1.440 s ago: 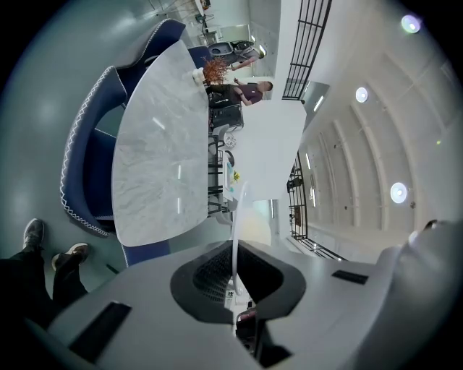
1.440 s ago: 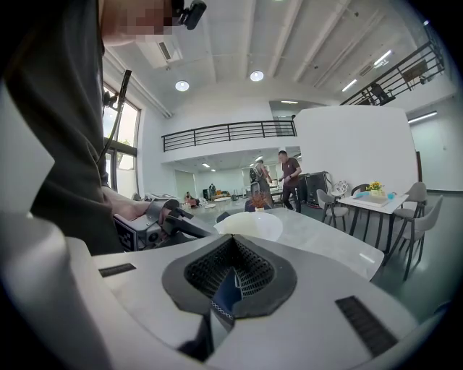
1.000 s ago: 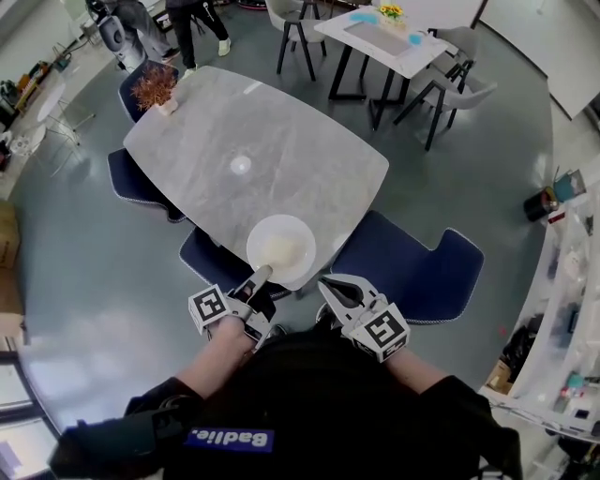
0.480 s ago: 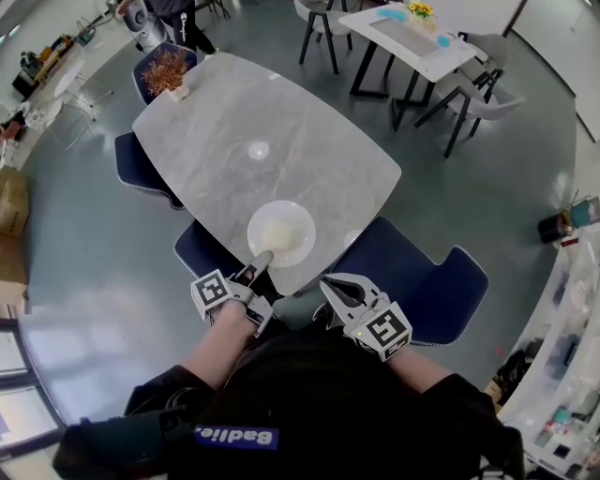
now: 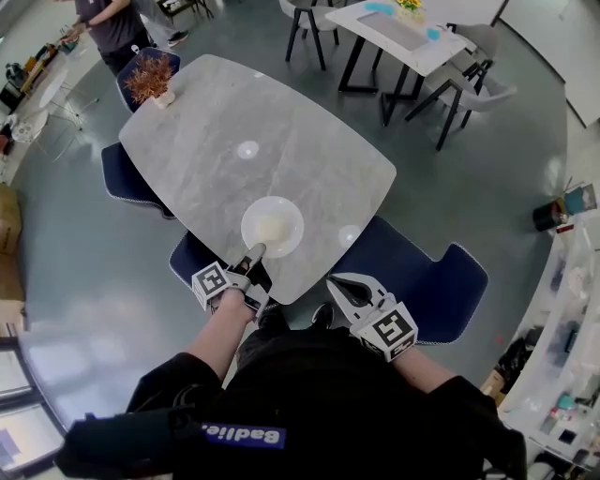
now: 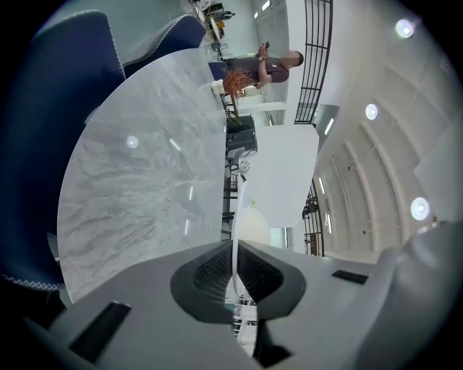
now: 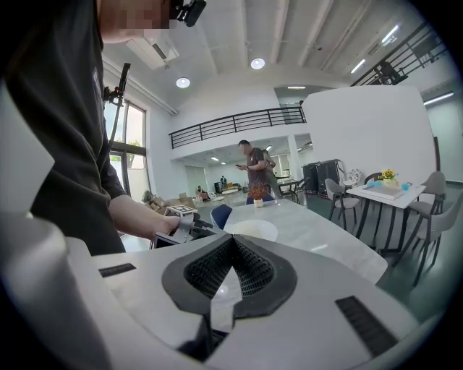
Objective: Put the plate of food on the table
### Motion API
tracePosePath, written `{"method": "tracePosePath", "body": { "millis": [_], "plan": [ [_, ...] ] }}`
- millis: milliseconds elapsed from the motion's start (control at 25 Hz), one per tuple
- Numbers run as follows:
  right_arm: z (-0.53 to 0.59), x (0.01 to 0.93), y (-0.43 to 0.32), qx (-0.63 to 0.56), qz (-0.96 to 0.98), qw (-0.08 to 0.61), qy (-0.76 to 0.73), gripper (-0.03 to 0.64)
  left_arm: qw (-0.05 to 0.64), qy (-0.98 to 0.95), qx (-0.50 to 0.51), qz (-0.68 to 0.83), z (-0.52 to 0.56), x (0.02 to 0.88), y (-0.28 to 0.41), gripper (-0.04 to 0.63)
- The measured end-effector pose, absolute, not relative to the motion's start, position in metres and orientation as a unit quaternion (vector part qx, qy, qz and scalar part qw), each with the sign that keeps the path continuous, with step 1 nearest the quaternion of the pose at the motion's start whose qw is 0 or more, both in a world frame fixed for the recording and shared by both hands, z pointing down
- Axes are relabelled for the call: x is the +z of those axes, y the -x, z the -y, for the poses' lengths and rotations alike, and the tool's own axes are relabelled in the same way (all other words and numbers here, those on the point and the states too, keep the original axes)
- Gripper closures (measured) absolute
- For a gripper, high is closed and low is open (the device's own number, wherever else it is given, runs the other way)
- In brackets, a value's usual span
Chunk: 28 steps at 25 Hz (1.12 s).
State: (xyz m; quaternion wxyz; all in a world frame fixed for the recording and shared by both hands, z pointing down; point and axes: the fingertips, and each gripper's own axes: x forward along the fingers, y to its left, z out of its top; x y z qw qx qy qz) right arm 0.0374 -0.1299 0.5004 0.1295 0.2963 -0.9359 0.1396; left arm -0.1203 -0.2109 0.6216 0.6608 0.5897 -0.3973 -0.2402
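Observation:
A white plate (image 5: 272, 227) with pale food lies over the near end of the grey marble table (image 5: 309, 159); whether it rests on the top cannot be told. My left gripper (image 5: 255, 255) is shut on the plate's near rim. In the left gripper view the rim (image 6: 235, 231) runs edge-on between the black pads (image 6: 210, 271). My right gripper (image 5: 336, 284) hangs shut and empty off the table's near edge, to the right of the plate. From the right gripper view (image 7: 233, 242) I see the plate (image 7: 249, 230) and the left gripper (image 7: 181, 224) on it.
A potted dried plant (image 5: 150, 80) stands at the table's far end and a small white disc (image 5: 247, 149) lies mid-table. Blue chairs (image 5: 412, 267) (image 5: 192, 258) sit at the near edge. A white table with grey chairs (image 5: 403, 28) is behind. A person (image 5: 108, 23) stands far left.
The plate has moved forward with the left gripper, from overhanging the near edge to fully over the tabletop. The right gripper has stayed shut beside it.

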Motion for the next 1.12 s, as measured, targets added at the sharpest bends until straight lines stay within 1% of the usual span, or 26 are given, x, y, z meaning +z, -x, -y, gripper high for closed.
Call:
{"method": "tracePosePath", "body": {
  "millis": [360,640,920,1120],
  "plan": [
    [0.15,0.506,-0.034,0.167,0.91,0.155,-0.345,0.606,0.674,-0.586,-0.213,0.397,0.255,0.68,0.14,0.581],
    [0.159,0.515,-0.039,0.19,0.889,0.169,-0.381,0.606,0.69,-0.576,-0.186,0.398,0.281,0.724,0.138,0.58],
    [0.16,0.527,-0.045,0.222,0.868,0.178,-0.406,0.606,0.7,-0.558,-0.187,0.404,0.305,0.758,0.131,0.58],
    [0.159,0.54,-0.048,0.22,0.865,0.174,-0.416,0.606,0.705,-0.547,-0.182,0.413,0.317,0.777,0.128,0.581]
  ]
}}
